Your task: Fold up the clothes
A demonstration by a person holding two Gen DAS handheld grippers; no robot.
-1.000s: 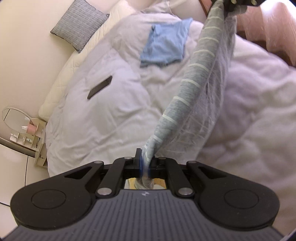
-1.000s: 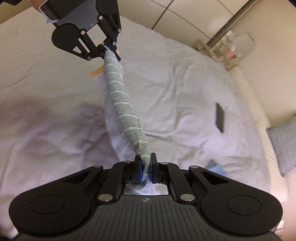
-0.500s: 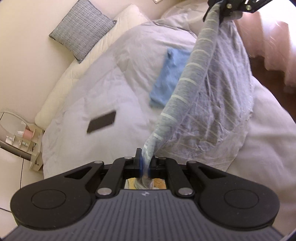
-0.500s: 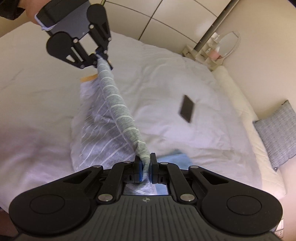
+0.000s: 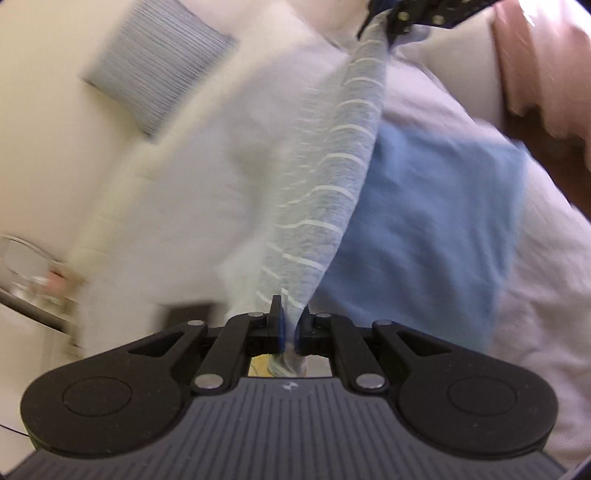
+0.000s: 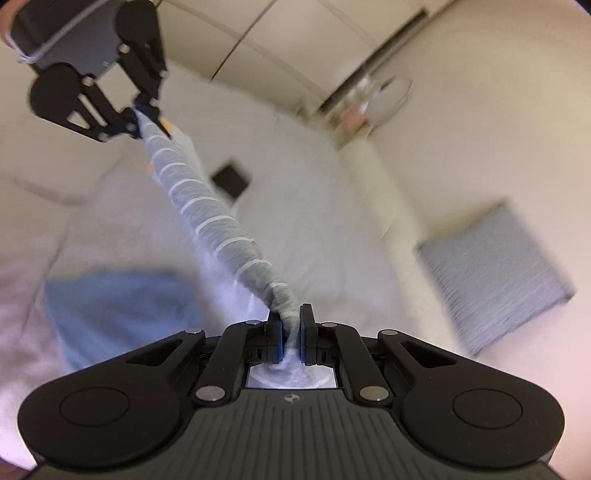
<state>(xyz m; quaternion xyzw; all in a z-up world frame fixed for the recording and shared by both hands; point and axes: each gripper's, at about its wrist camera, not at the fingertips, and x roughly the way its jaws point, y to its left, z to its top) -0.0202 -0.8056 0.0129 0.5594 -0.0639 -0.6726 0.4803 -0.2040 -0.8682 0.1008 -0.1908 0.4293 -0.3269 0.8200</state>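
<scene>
From the left wrist, the left gripper (image 5: 290,325) has its fingers (image 5: 275,321) clenched on one end of the striped shirt (image 5: 332,192), which stretches up, off the bed (image 5: 546,280), to the right gripper (image 5: 388,14) at the top. Beneath it a blue cloth (image 5: 436,229) lies on the duvet, and a grey pillow (image 5: 159,74) sits toward the head of the bed. All is blurred.

From the right wrist, the right gripper (image 6: 291,332) pinches the shirt's (image 6: 218,218) other end, twisted into a rope running to the left gripper (image 6: 147,114). A phone (image 6: 231,179) lies on the bed (image 6: 314,206), the blue cloth (image 6: 118,314) nearer, the pillow (image 6: 495,273) by the headboard edge.
</scene>
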